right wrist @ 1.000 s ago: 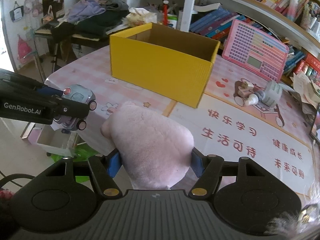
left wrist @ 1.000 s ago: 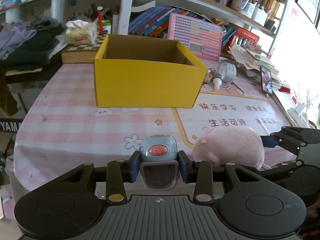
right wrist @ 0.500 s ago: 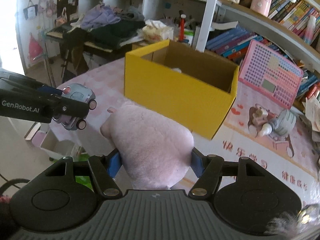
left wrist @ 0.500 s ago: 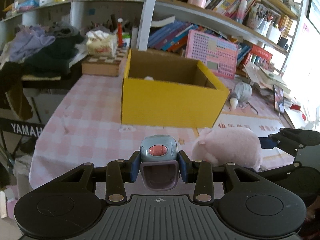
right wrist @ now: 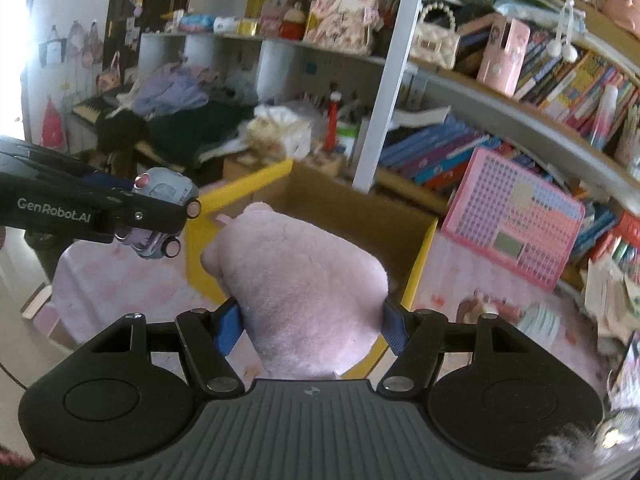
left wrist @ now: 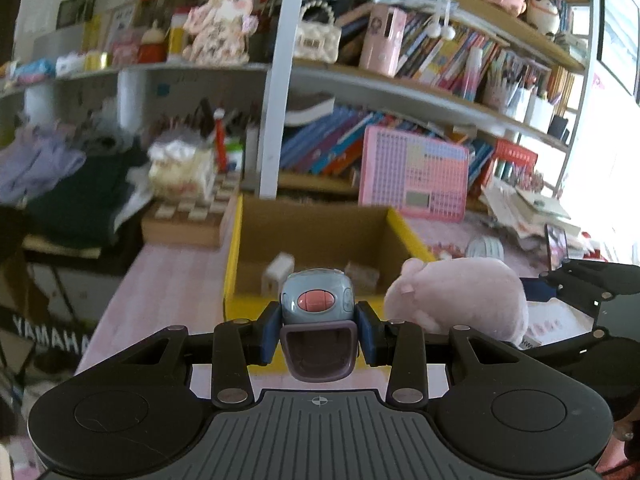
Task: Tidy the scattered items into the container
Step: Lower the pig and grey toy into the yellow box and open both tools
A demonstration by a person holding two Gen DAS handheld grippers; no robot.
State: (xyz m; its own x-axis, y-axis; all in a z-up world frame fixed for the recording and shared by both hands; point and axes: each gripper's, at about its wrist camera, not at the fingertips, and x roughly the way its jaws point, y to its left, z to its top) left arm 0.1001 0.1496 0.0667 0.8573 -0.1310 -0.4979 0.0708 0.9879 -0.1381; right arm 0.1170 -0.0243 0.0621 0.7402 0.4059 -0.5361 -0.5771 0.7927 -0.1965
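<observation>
My left tongs [left wrist: 318,330] grip the toy car [left wrist: 316,300], right tongs [right wrist: 312,330] the plush [right wrist: 304,288]; the box [left wrist: 248,304] opens just ahead, below both.

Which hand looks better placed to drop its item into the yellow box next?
Left, probably. Its toy car sits centred at the yellow box's near rim, while the right's pink plush hangs nearer a corner.

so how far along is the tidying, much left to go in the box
Partway. Done: a couple of small items already lie inside the yellow box. In hand: the left gripper clamps a toy car, the right gripper a pink plush, both near the box. Left: dropping them in, plus a small bottle on the table.
</observation>
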